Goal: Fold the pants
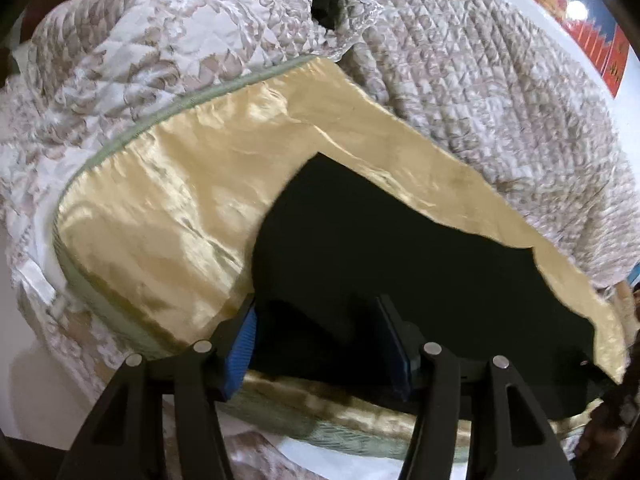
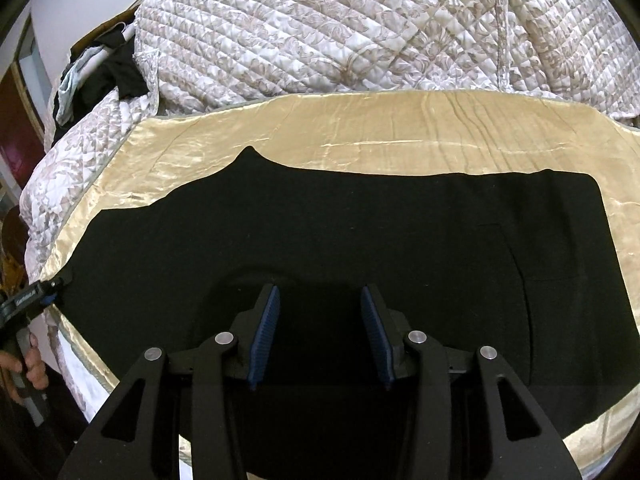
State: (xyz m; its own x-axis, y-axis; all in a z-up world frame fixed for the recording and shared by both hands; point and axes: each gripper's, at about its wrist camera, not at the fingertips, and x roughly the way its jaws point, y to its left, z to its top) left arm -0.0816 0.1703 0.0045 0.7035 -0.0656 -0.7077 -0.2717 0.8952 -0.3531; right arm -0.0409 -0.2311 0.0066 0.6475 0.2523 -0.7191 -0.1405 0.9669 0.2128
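Observation:
Black pants (image 2: 360, 240) lie flat and lengthwise across a gold satin cloth (image 2: 400, 136), with a pocket seam showing toward their right end. My right gripper (image 2: 319, 296) hovers low over the pants' near edge. It is open, its blue pads (image 2: 266, 320) apart, and only flat black fabric lies beneath. At the far left, my left gripper (image 2: 48, 288) meets the pants' left end. In its own view the left gripper (image 1: 316, 308) is open, with dark pants fabric (image 1: 400, 240) under and between the pads, which do not press on it.
A quilted floral bedspread (image 2: 340, 32) is bunched behind and around the gold cloth. Dark and pale clothes (image 2: 108, 76) are piled at the back left. A hand (image 2: 34, 364) holds the left gripper's handle. A red poster (image 1: 592, 28) hangs on the wall.

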